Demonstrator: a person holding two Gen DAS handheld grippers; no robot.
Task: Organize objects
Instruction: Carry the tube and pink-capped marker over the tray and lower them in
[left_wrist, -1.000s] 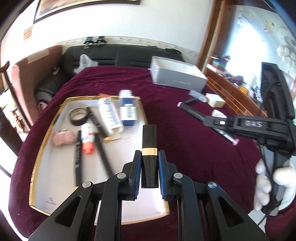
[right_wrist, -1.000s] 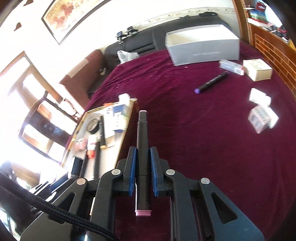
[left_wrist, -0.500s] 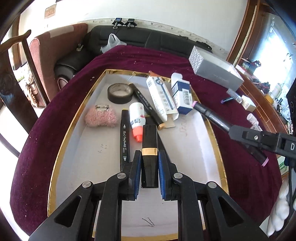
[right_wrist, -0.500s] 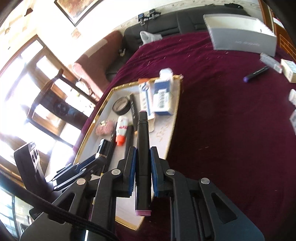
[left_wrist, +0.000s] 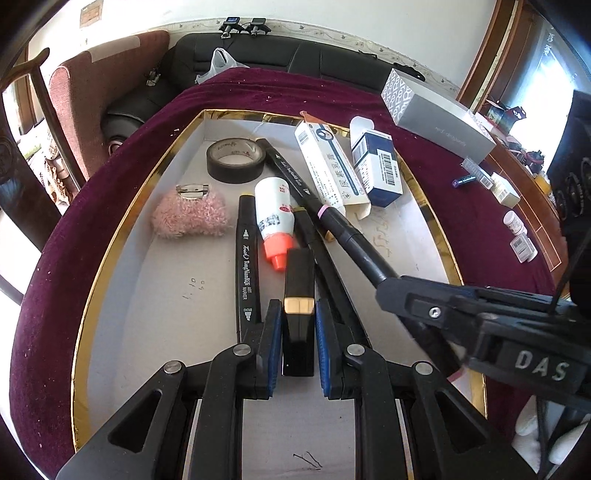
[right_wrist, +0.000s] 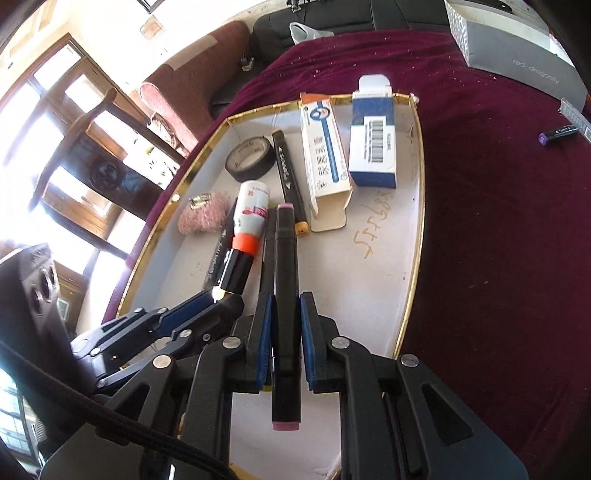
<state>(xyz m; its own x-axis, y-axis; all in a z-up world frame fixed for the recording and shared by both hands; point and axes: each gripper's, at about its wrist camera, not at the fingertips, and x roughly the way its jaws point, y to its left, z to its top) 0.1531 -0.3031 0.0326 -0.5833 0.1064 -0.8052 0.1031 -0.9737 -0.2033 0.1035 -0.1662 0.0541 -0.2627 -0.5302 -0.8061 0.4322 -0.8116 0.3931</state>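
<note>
A gold-rimmed white tray (left_wrist: 122, 229) (right_wrist: 415, 206) lies on the maroon cloth. My left gripper (left_wrist: 295, 314) is shut on a black lipstick tube with a gold band (left_wrist: 298, 291), held low over the tray beside the markers; it also shows in the right wrist view (right_wrist: 236, 273). My right gripper (right_wrist: 286, 306) is shut on a black marker with pink ends (right_wrist: 286, 266), held over the tray's middle; the marker also shows in the left wrist view (left_wrist: 354, 240).
In the tray lie a tape roll (left_wrist: 235, 160), a pink fuzzy clip (left_wrist: 190, 216), a white bottle with orange cap (left_wrist: 275, 221), black markers (left_wrist: 245, 258) and two boxes (left_wrist: 376, 170). A grey box (left_wrist: 436, 118), a purple-capped marker (right_wrist: 556, 133) and small items lie on the cloth.
Both grippers have moved closer over the tray and lower, each still holding its object. The right gripper's marker now reaches in beside the lipstick.
</note>
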